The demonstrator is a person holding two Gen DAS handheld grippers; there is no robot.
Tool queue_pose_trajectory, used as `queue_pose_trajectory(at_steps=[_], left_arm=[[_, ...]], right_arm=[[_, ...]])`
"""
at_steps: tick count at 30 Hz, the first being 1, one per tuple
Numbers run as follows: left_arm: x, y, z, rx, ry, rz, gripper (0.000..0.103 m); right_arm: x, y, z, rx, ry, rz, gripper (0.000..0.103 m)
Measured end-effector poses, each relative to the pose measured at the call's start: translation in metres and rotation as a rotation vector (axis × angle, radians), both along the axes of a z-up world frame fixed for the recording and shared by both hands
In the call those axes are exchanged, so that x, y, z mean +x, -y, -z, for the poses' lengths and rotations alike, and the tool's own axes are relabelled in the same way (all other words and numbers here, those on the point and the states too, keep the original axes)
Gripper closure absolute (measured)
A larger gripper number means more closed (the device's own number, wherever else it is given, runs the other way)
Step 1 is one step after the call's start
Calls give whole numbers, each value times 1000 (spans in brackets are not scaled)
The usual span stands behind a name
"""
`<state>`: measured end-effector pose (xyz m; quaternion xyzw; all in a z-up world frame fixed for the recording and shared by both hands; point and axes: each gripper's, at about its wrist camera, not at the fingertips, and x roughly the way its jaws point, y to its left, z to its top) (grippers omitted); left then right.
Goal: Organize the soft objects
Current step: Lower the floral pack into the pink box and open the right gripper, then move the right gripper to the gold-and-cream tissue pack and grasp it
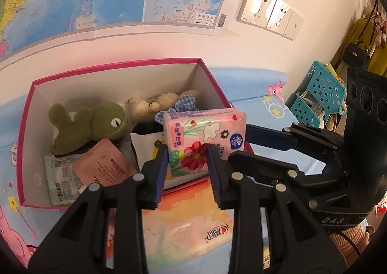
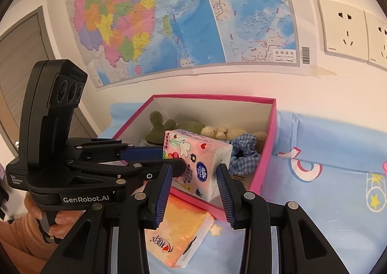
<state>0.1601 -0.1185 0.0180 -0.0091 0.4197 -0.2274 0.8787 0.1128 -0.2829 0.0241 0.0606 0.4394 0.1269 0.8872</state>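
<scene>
A pink floral tissue pack [image 1: 205,128] [image 2: 196,153] hangs tilted over the near right corner of the pink-rimmed box [image 1: 108,65] [image 2: 271,140]. My left gripper [image 1: 186,155] is shut on its lower part, squeezing it. My right gripper [image 2: 194,174] comes in from the right side. Its pads lie against the same pack's end. Inside the box lie a green frog plush [image 1: 92,124], a beige teddy bear [image 1: 154,104] [image 2: 217,132], blue gingham cloth [image 2: 244,153] and flat sachets [image 1: 104,165].
An orange tissue pack [image 1: 188,213] [image 2: 179,232] lies on the blue cartoon bedsheet just in front of the box. A teal perforated basket [image 1: 319,90] stands at the right. A wall with a map and sockets is close behind. A hand [image 2: 60,223] grips the left handle.
</scene>
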Motion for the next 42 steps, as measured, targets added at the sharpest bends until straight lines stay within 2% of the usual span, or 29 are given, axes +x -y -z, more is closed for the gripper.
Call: queue_pose_trajectory(at_steps=[17,26,29,32,36,37,42], left_arm=[[16,7,12,-5,-49,1,69],[10,8,9,11,-22,-10,69],[0,6,4,20,10,-17,55],[-16,6,-3,44,61,-15,54],[-47,3,-12,30,112,37,44],[-55,3,-13,24,119,55,44],[-96,-4,-6,28,124,126,44]], right_arm=[[3,6,5,8,-8,24,64],[-5,11,3,14,0,37,64],[-12,13,-1,25,6,40,64],[-24,15,-6,40,14,25,63],[-47,18,-5,62,-9,3,56],[-53,18,-3,69,-20,-3,53],[-90,23,13,77,-96,-11,51]])
